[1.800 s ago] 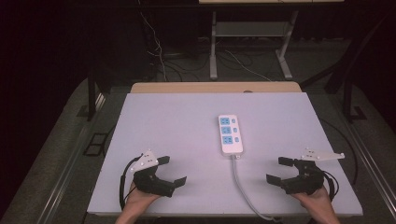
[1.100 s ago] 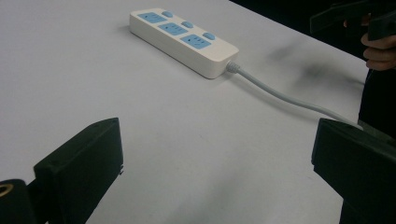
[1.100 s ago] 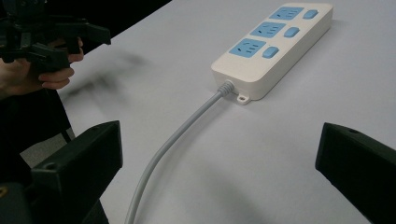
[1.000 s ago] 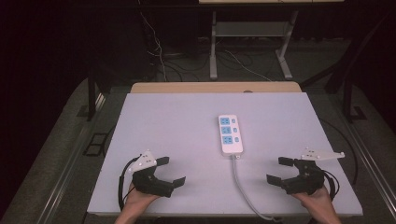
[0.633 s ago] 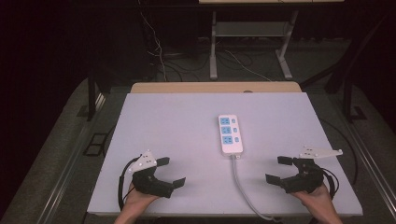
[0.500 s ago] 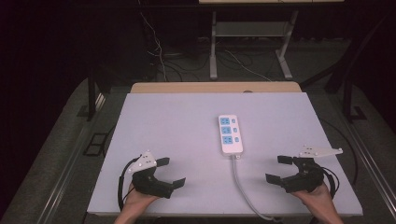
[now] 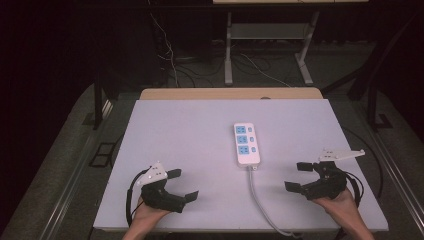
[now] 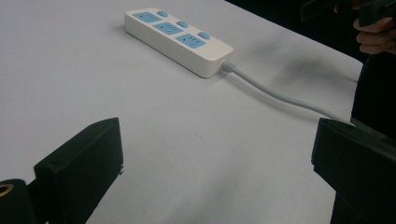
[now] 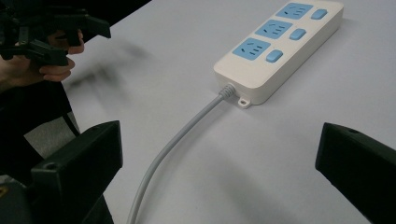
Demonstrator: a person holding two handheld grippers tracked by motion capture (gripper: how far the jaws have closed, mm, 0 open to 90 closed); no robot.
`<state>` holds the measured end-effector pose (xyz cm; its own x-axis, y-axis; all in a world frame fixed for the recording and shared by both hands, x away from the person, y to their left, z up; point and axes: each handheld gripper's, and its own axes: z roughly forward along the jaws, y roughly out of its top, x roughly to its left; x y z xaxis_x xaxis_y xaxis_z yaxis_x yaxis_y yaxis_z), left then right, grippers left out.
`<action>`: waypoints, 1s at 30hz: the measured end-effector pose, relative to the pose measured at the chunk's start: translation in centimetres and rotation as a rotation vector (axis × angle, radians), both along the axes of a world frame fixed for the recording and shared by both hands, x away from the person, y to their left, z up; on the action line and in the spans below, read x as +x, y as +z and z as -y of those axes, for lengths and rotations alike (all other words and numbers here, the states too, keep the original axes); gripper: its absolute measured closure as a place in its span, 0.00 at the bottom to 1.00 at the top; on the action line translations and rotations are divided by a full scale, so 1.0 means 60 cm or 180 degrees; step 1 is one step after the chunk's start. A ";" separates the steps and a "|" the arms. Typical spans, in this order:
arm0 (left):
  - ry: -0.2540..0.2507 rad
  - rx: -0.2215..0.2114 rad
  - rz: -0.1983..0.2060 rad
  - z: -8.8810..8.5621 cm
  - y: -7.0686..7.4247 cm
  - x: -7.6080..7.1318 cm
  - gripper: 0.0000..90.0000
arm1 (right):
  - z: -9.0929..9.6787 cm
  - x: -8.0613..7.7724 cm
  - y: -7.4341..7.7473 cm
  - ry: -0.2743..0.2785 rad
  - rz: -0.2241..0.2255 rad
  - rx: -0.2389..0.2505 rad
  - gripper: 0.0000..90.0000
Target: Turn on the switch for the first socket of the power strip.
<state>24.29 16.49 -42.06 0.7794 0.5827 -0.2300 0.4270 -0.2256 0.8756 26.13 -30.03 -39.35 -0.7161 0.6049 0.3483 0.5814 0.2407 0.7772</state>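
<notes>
Power strip: white power strip (image 7: pixel 247 143) with three blue sockets and three blue switches, lying flat a bit right of the table's middle, long side running near-to-far. Nothing touching it.
Cord: the grey cord (image 7: pixel 260 202) leaves the strip's near end and curves off toward the near edge of the table, between the two grippers.
Left gripper: left gripper (image 7: pixel 182 184) sits near the near-left corner, held in a hand – jaws spread wide, nothing between them, well apart from the strip. In the left gripper view both black jaws frame bare tabletop, with the strip (image 8: pixel 177 40) farther off.
Right gripper: right gripper (image 7: pixel 299 176) at the near right, also hand-held – jaws wide apart, empty, pointing left toward the cord. In the right gripper view the cord (image 9: pixel 182 135) runs up between its jaws to the strip (image 9: pixel 280 46).
Table: white table (image 7: pixel 185 130) top, wooden strip along the far edge.
</notes>
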 end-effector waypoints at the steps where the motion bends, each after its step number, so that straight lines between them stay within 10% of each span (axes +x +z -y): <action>1: -0.0001 -0.0004 -0.0001 0.000 0.000 0.000 0.01 | -0.001 0.002 0.001 0.0012 -0.0012 -0.0013 0.00; 30: 0.0007 -0.0114 -0.0040 -0.005 0.000 0.001 0.00 | -0.046 0.054 0.041 0.0334 -0.0103 -0.0370 0.00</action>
<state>24.37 16.81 -42.07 0.7752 0.5755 -0.2605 0.4384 -0.1932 0.8778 29.34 -27.26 -36.87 -0.7670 0.5649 0.3043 0.5727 0.3887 0.7217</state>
